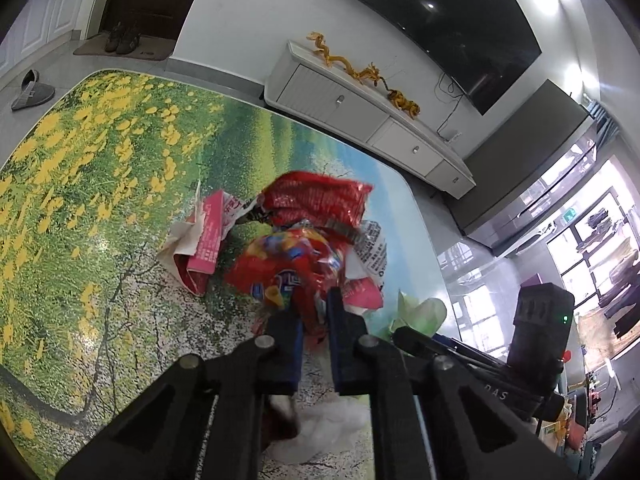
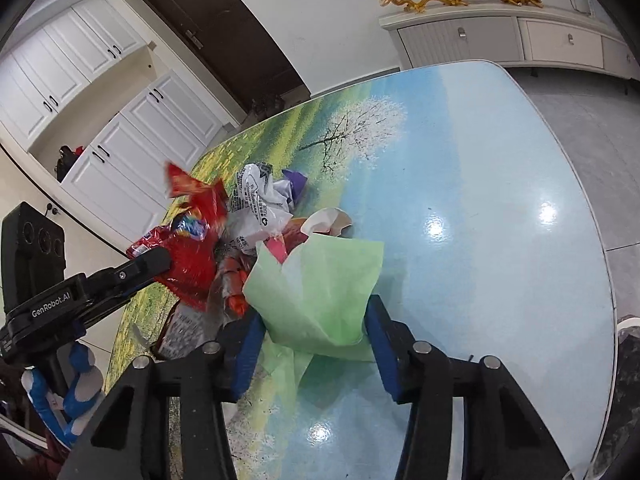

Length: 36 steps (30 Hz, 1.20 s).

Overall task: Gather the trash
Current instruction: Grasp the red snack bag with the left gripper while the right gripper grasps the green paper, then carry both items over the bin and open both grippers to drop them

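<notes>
Left wrist view: fisheye camera mounted behind the left gripper (image 1: 314,312), looking forward and steeply down along its fingers, close over the table (image 1: 100,184); the cabinet (image 1: 360,116) and wall screen (image 1: 440,20) fill the upper right of the frame. Right wrist view: same mounting behind the right gripper (image 2: 316,332), tilted down over the table's blue end, facing the door (image 2: 224,28) at upper centre. Shared field: the trash pile (image 1: 304,240), the green paper (image 2: 316,280), the table and the cabinet. Each view shows the other gripper at its edge.
</notes>
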Each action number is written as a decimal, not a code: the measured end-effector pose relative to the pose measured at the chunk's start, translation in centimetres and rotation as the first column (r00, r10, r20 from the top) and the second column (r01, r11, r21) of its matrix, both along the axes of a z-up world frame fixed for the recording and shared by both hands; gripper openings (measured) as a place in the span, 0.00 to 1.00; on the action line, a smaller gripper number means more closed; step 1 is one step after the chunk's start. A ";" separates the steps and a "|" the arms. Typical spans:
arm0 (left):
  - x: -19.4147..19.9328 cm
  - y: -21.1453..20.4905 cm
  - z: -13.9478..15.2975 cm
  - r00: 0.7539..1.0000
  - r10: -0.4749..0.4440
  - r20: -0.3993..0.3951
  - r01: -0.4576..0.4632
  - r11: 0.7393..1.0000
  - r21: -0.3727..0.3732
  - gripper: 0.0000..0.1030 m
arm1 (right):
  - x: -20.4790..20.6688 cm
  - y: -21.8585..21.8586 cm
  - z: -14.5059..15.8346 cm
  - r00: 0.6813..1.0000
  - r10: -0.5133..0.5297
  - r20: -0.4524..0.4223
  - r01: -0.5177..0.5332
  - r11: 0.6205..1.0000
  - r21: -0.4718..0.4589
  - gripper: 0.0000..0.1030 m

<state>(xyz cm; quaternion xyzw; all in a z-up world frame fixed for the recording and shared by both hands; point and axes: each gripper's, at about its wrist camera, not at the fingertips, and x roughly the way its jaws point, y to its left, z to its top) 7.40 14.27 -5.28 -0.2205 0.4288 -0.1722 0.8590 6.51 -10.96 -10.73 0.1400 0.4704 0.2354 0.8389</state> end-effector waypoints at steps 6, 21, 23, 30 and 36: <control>-2.0 -0.7 1.4 0.999 -0.009 0.038 0.008 1.000 0.017 0.07 | -2.0 -1.7 1.0 0.999 -0.014 0.030 0.013 0.999 0.036 0.31; -6.2 -3.4 5.4 0.991 -0.044 0.123 0.037 0.998 0.060 0.06 | -7.8 -7.4 5.7 0.981 -0.115 0.154 0.094 0.986 0.138 0.27; -6.5 -4.4 6.0 0.989 -0.063 0.133 0.054 0.996 0.068 0.06 | -8.4 -8.7 6.4 0.975 -0.140 0.171 0.114 0.982 0.154 0.27; -6.7 -9.6 7.9 0.973 -0.161 0.165 0.147 0.985 0.094 0.06 | -10.9 -14.5 8.1 0.940 -0.254 0.227 0.215 0.959 0.184 0.27; -6.0 -16.5 8.4 0.942 -0.295 0.157 0.277 0.952 0.128 0.06 | -13.2 -20.7 8.4 0.886 -0.387 0.255 0.362 0.921 0.142 0.27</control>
